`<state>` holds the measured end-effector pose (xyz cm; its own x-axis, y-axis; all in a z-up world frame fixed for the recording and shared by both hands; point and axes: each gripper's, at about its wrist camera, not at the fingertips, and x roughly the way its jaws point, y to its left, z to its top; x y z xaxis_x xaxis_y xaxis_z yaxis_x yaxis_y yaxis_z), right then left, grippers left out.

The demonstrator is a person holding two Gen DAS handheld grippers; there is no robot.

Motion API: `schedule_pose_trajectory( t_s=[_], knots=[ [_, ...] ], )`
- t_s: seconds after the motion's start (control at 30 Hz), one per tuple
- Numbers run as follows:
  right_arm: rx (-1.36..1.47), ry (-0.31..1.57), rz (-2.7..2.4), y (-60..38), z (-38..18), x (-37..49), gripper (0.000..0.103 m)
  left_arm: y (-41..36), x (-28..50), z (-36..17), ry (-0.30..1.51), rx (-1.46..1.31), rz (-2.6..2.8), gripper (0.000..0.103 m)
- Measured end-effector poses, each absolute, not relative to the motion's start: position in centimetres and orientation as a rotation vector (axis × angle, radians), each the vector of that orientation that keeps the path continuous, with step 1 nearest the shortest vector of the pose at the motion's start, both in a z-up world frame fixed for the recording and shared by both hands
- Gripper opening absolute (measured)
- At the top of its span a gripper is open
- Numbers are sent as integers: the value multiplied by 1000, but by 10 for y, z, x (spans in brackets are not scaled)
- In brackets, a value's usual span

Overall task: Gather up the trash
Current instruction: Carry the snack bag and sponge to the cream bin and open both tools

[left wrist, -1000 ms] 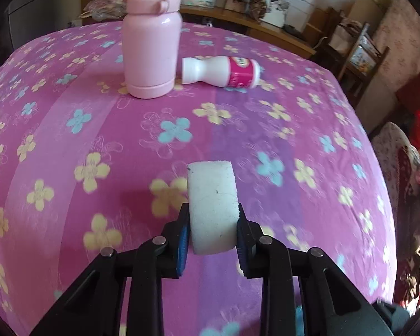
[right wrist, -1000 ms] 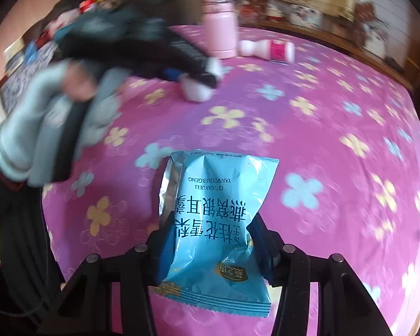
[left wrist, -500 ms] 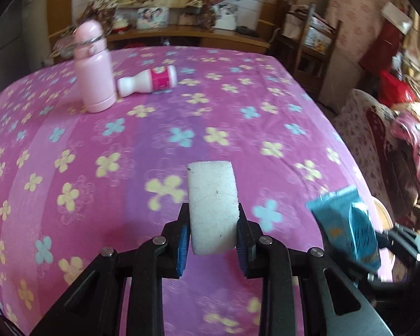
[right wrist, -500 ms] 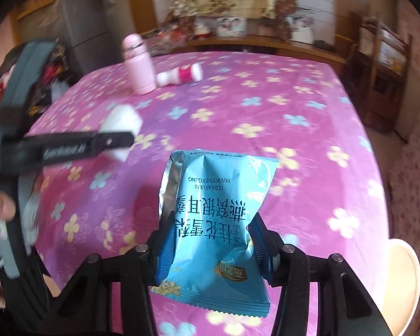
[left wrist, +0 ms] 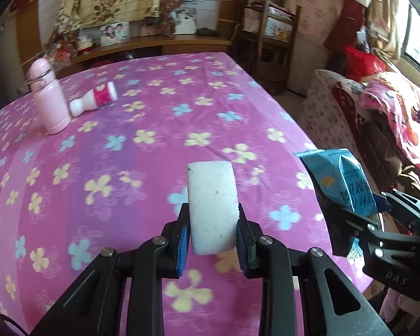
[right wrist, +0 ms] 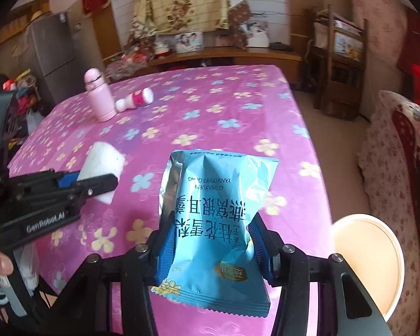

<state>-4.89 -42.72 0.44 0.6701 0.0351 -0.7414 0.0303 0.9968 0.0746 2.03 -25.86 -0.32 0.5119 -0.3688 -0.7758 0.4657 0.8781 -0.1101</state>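
Floral tablecloth [left wrist: 159, 106] – foam piece [left wrist: 212, 207], blue packet [right wrist: 215, 224]

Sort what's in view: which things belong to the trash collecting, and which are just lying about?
Job: white foam piece in left gripper; blue snack packet in right gripper; cream bin beside the table.
Lying about: pink flask; small white bottle, possibly trash.

The right gripper [right wrist: 210, 247] clamps a blue snack packet [right wrist: 210, 224] (printing upside down).
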Motion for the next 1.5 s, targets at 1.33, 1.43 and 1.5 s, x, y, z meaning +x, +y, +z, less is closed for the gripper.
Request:
schedule_pose_trajectory(
  t_s=[1.33, 1.43, 1.5],
  knots=[
    [290, 839, -378, -603, 4, -132, 54, -440, -39, -6, 994, 183, -886, 30],
    [331, 856, -416, -617, -7, -137, 55, -454, -41, -9, 1010, 183, -918, 31],
    [355, 874, -438, -625, -14, -140, 55, -463, -44, -12, 1011, 183, -931, 32]
  ],
)
